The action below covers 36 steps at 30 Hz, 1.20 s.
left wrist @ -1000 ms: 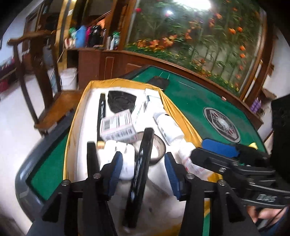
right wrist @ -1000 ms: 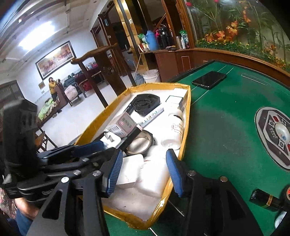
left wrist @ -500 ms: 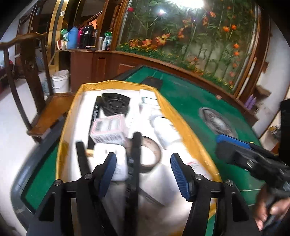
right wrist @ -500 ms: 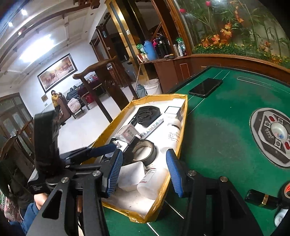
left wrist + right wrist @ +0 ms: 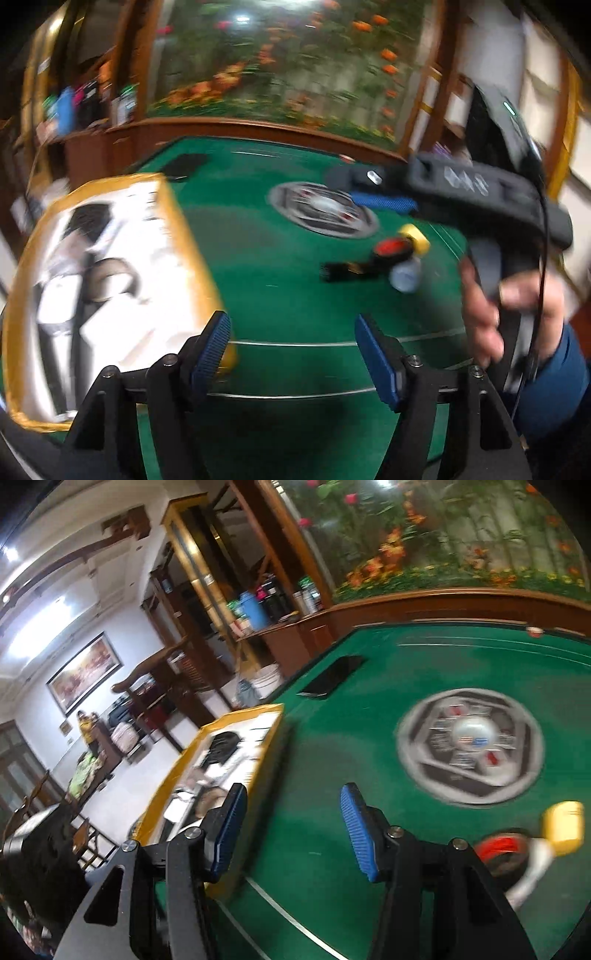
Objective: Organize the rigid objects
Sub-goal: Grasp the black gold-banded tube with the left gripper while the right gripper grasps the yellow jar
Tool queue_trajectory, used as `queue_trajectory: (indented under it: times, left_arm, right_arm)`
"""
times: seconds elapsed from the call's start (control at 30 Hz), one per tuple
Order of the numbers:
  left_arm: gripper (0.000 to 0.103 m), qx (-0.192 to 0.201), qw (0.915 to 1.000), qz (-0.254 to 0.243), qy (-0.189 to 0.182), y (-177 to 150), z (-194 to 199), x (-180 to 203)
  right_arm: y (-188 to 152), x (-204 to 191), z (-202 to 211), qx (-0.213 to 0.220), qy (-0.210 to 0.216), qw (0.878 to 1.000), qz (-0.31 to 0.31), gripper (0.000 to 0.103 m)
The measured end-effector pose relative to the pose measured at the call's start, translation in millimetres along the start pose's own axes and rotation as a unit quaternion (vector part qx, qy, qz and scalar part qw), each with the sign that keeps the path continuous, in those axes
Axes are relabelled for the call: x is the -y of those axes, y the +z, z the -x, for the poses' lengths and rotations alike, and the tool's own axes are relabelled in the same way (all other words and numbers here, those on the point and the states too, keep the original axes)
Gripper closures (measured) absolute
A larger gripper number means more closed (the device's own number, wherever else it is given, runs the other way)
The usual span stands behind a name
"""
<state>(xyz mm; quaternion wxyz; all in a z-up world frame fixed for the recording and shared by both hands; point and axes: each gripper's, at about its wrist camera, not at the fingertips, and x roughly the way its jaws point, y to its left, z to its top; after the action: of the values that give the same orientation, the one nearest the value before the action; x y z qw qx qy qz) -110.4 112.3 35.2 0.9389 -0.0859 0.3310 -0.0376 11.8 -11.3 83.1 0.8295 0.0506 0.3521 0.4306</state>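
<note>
Yellow-rimmed white tray (image 5: 192, 258) at the green table's left side, holding a blurred tape roll (image 5: 112, 282), white boxes and black items, loose cluster well to its right on the felt: lying black tube (image 5: 338, 271), red-topped round item (image 5: 391, 248), yellow-capped piece (image 5: 415, 238), pale blue bottle (image 5: 404, 275)

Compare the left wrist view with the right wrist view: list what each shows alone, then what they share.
Left wrist only: the person's hand holding the right gripper, and a dark tube lying on the felt.

Right wrist only: the room beyond the table, with a framed painting and a blue jug.

Both: the yellow-rimmed tray, the green table, its round centre panel, the black phone, and a red-cored tape roll.
</note>
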Motion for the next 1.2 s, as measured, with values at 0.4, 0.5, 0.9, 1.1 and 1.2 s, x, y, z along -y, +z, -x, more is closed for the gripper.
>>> queue_trajectory:
  times: [0.4,0.5,0.9,1.1,1.2]
  left_arm:
    - [0.022,-0.056,0.9977,-0.037,-0.011,-5.8,-37.4,33.7]
    - [0.022,-0.058,0.9978,-0.025,-0.023,-7.7,-36.4,29.9]
    - [0.022,-0.053,0.9979,-0.019,-0.03,-9.7,-34.2,29.8]
    - [0.022,-0.057,0.9977,-0.034,-0.011,-7.8,-37.4,36.2]
    - [0.022,-0.062,0.9973,-0.039,-0.004,-7.6,-39.7,38.4]
  right_arm:
    - [-5.7,79.6,59.4,0.039,-0.098,0.994,-0.02,0.048]
    - [-5.3,79.4,63.6,0.048,-0.127,0.991,-0.008,0.048]
    - [-9.6,152.0,43.3,-0.025,-0.244,0.964,-0.104,0.036]
    - [-19.7,157.4,32.5,-0.058,-0.197,0.972,-0.114,0.038]
    - [-21.2,154.0,32.6,-0.063,-0.193,0.974,-0.103,0.051]
